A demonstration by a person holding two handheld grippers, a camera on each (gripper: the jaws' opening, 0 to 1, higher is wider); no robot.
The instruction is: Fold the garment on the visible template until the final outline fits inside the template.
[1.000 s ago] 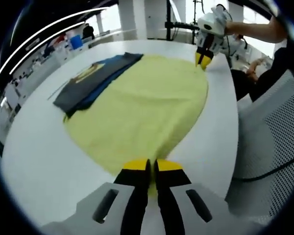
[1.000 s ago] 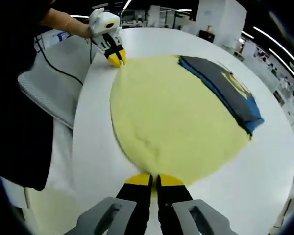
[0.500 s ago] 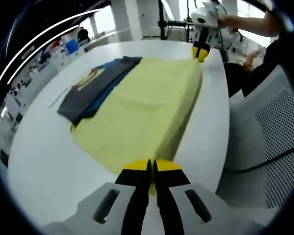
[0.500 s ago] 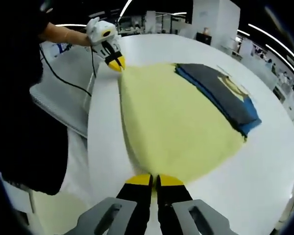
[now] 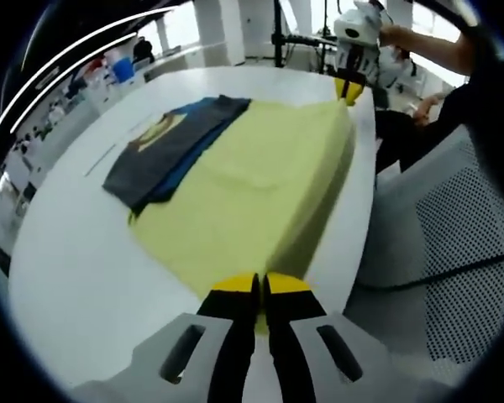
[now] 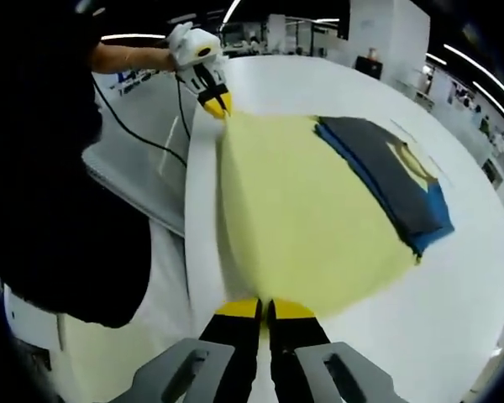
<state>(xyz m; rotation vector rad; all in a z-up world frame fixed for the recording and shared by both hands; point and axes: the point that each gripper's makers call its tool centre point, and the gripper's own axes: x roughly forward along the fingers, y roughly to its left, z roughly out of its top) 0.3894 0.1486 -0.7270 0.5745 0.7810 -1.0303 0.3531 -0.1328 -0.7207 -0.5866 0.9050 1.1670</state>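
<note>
The left gripper view takes in a perforated grey surface (image 5: 466,227) just off the worktop's (image 5: 76,252) edge and a cable across it; the right gripper view instead has the person's dark clothing (image 6: 59,185) along that side and a forearm reaching to the far tongs; a yellow garment (image 5: 252,193) lies spread on the white worktop, its near edge lifted and stretched between the two tongs; a folded dark grey and blue garment (image 5: 164,151) overlaps its far side, a yellow print on top; nothing stands between them; the left tongs (image 5: 254,290) are pinched tight on one yellow corner; the right tongs (image 6: 264,309) are likewise clamped on the other corner.
</note>
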